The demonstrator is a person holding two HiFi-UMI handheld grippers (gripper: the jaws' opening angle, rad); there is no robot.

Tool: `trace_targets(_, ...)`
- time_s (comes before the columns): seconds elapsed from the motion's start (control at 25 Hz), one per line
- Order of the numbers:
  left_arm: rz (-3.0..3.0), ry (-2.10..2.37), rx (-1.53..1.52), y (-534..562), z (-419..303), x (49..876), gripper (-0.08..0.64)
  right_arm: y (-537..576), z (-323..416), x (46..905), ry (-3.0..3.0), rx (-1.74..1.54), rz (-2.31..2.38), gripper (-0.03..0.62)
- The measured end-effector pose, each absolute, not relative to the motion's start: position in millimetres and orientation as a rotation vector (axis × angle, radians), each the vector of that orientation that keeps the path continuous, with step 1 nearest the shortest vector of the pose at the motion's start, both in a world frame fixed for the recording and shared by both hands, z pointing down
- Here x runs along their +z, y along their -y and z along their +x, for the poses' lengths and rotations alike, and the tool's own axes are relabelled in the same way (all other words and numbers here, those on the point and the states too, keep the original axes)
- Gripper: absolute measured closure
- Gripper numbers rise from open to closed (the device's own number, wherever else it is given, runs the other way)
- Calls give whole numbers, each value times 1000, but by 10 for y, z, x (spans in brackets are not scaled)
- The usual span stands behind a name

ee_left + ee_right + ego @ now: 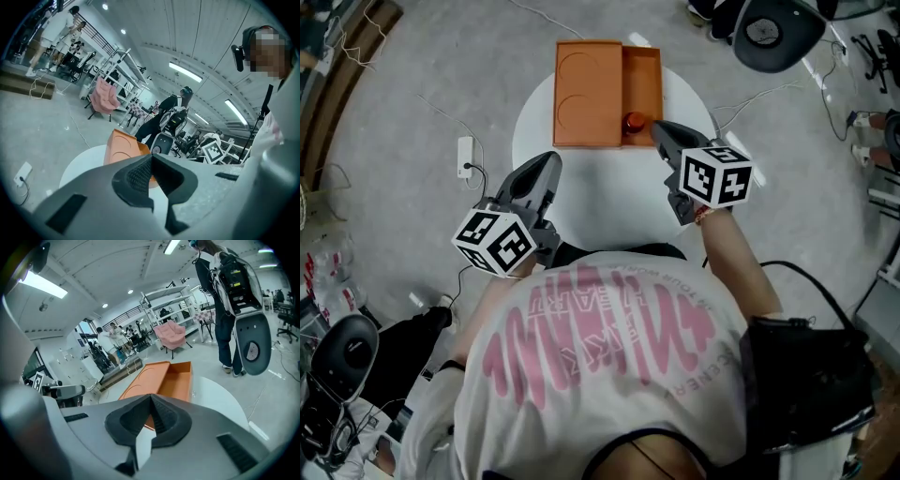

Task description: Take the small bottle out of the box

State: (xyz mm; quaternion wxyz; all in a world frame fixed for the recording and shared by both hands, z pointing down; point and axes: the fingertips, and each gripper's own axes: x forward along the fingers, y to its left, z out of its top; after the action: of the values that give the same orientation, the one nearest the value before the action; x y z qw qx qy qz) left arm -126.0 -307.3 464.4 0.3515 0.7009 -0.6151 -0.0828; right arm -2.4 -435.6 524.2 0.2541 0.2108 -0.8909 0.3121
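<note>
Grey plastic tools hang low over the near side of the round white bench (pixel 600 202). The left gripper (pixel 549 161) has its jaws pressed together with nothing between them, off to the left of the work. The right gripper (pixel 662 129) has its jaws closed tip to tip and empty as well, its tip just beside the near right corner of the orange box (pixel 642 75). That box lies opened out on the far half of the bench, with a flat panel (pixel 586 89) bearing two round recesses on the left and a deeper tray on the right. The small bottle (pixel 634 122), red on top, stands at the tray's near end, close to the right tip. To do this step well, spread the right jaws before going in and bring them down from above so the tray wall is not struck. Then pinch the body below the cap and lift straight up; the left gripper could steady the panel if the box slides
</note>
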Motion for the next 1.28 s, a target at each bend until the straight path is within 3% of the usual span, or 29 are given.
trace_targets(0.36, 1749, 1657, -199, 2859, -1269, 4728, 552, 4393, -161, 5263, 2505, 930, 503, 586)
trace_targets(0.52, 1723, 1680, -201, 2746, -1297, 4757, 552, 4299, -285, 5273, 2515, 956, 434, 468)
trace_targets(0.64, 1717, 1686, -205, 2701, -1292, 4759, 552, 4242, -348, 5297, 2516, 949, 408, 461)
trace_targets(0.8, 1707, 1690, -201, 2641, -1283, 4793, 552, 4197, -369, 5397, 2490, 890, 418, 397)
trace_targets(1.28, 1678, 1697, -191, 2463, -1291, 4850, 552, 4170, -387, 5568, 2430, 609, 487, 401)
